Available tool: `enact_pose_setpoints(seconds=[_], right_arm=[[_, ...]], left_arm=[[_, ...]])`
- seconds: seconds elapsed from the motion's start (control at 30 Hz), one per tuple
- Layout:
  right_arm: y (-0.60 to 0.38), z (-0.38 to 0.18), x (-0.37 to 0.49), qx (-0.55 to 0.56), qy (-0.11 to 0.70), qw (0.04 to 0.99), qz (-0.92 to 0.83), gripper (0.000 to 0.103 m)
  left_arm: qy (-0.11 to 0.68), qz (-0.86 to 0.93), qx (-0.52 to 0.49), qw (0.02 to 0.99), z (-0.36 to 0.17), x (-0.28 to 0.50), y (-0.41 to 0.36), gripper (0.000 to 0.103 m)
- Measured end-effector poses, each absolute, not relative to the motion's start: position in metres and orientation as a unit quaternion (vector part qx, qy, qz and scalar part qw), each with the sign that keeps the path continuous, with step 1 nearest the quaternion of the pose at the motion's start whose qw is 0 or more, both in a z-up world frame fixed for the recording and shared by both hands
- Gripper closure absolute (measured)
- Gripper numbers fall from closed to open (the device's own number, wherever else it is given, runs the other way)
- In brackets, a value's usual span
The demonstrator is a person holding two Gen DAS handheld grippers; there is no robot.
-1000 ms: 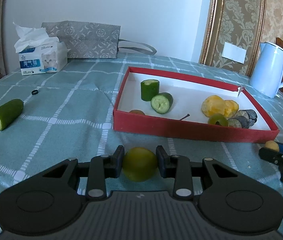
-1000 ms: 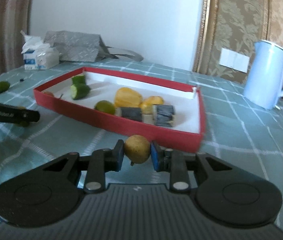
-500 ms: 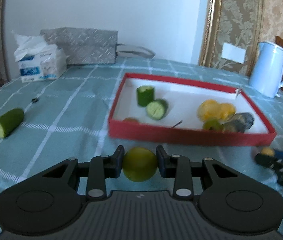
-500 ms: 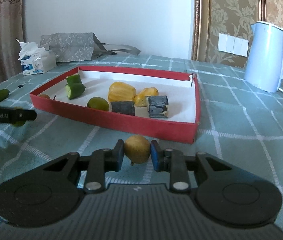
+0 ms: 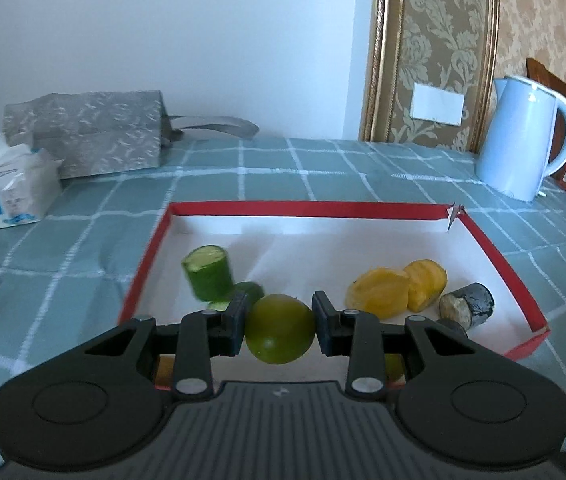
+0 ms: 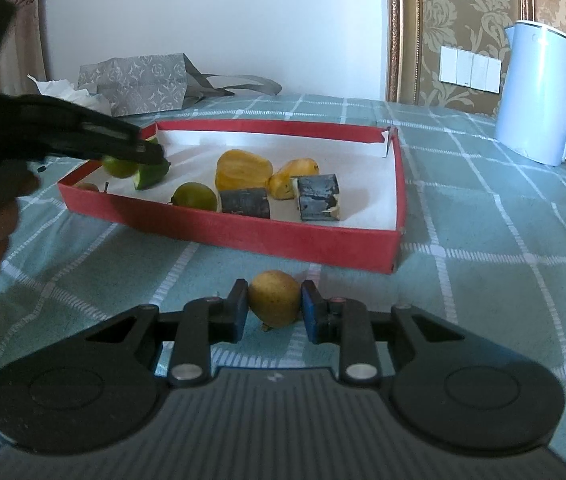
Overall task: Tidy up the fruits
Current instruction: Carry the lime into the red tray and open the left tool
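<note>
Left claw (image 5: 279, 326) clamped on round green lime (image 5: 280, 329), held over shallow red cardboard tray (image 5: 499, 264). Right claw (image 6: 274, 309) clamped on small yellow-brown pear (image 6: 274, 298) above teal checked bench cloth (image 6: 483, 240). Tissue box (image 5: 7, 196) print unreadable. Only right view shows wall switches (image 6: 470, 69); pale blue kettle (image 5: 523, 140) in both.

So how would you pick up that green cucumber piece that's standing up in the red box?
Take the standing cucumber piece around its round sides, coming down from above. It stands with a flat cut face on top, so its sides give the tool two even spots. Another cucumber piece sits close beside it, so come in where the sides are free.
</note>
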State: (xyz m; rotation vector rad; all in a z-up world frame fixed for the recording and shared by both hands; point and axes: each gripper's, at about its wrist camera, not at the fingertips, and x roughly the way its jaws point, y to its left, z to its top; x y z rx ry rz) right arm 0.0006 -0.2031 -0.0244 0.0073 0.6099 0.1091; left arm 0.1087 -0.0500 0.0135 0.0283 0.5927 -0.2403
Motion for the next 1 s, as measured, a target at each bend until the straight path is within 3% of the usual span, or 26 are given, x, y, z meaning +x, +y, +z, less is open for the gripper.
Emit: enact_pose_setpoints(seconds=[0.23,0.47,1.0], right_arm=[[-0.203,-0.025,0.001,0.002,0.3,0.952,0.054,0.076],[-0.202,-0.025,0.001,0.001,0.3,0.952,0.054,0.076],[-0.203,-0.025,0.001,0.005,0.3,0.952,0.055,0.076]], left_arm=[[0.274,-0.1,0.045,0.956,0.007,0.119,-0.063,0.068],[0.258,-0.084,0.039,0.962,0.006,0.122,-0.062,0.038],[0.236,-0.067,-0.004,0.969,0.006,0.064,-0.019,0.038]])
